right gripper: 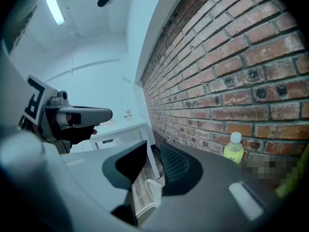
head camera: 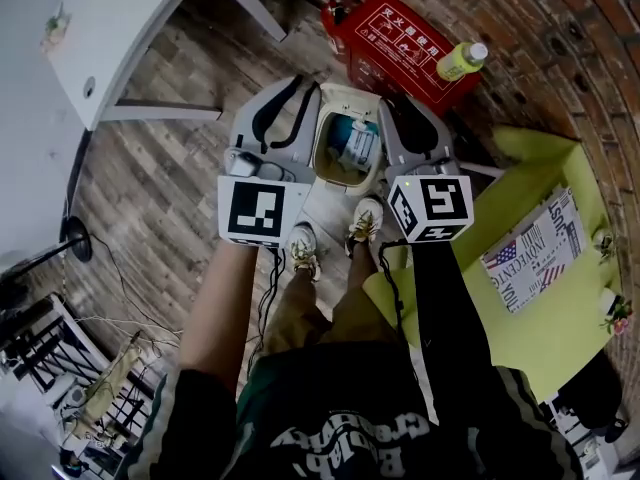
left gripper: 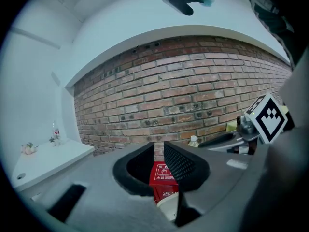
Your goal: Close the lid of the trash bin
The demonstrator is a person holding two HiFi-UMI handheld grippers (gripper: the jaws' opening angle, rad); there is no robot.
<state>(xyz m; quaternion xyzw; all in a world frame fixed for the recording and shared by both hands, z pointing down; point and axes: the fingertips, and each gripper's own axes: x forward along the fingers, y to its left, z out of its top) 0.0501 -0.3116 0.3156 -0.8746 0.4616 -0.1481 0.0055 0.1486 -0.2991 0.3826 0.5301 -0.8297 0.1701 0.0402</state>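
one trash bin (head camera: 345, 182) stands upright, its open mouth facing up.

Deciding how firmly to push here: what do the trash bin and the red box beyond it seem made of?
Trash bin: probably plastic, smooth matte cream, with a rounded moulded rim. Red box: likely painted sheet metal, flat panels with crisp edges and white print; plastic is possible.

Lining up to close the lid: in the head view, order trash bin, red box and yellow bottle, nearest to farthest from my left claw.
1. Trash bin, just right of the left claw.
2. Red box, beyond the bin, by the wall.
3. Yellow bottle, at the box's right end.
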